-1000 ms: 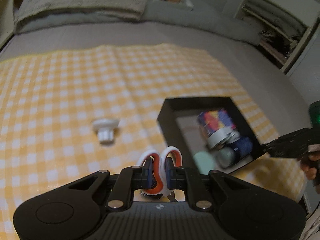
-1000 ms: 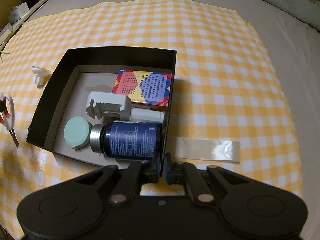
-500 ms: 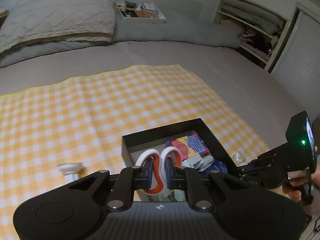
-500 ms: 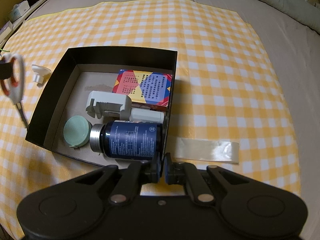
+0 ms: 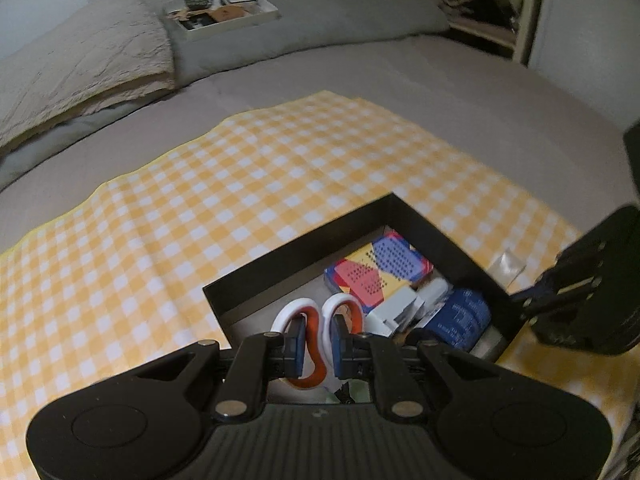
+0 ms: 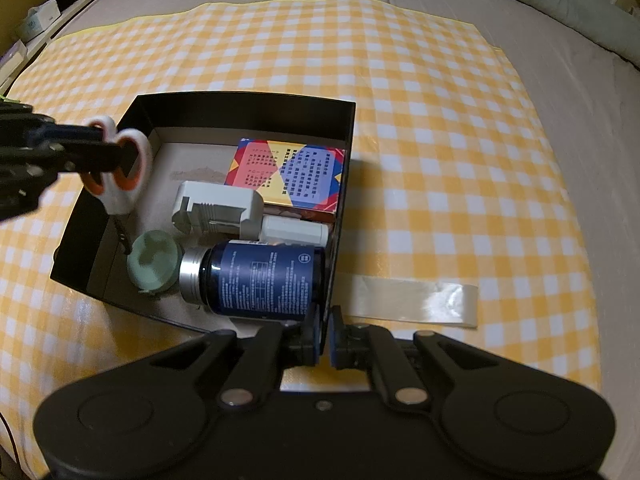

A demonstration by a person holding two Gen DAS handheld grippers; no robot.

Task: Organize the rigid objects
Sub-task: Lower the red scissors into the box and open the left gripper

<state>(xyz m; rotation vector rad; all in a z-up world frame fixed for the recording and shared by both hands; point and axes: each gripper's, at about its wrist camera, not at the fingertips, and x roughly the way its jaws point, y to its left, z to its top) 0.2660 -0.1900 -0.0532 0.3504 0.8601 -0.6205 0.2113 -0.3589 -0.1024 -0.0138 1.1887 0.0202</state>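
Note:
My left gripper (image 5: 316,344) is shut on the orange-and-white handles of a pair of scissors (image 5: 340,304). In the right wrist view the scissors (image 6: 120,196) hang blades down over the left side of the black box (image 6: 240,108), tip close to a green round lid (image 6: 154,260). Inside the box also lie a blue bottle (image 6: 264,280), a colourful card box (image 6: 288,172), a grey-white adapter (image 6: 220,208) and a white tube (image 6: 294,232). My right gripper (image 6: 326,330) is shut on the box's near right wall.
The box stands on a yellow checked cloth (image 6: 440,120) spread over a grey bed. A clear tape strip (image 6: 412,300) lies just right of the box. Pillows (image 5: 80,68) and a tray of small items (image 5: 224,12) lie at the head; shelves (image 5: 472,8) stand at far right.
My left gripper has carried the scissors rightward from over the cloth to over the box's left side and has rolled. The right gripper and the box have not moved.

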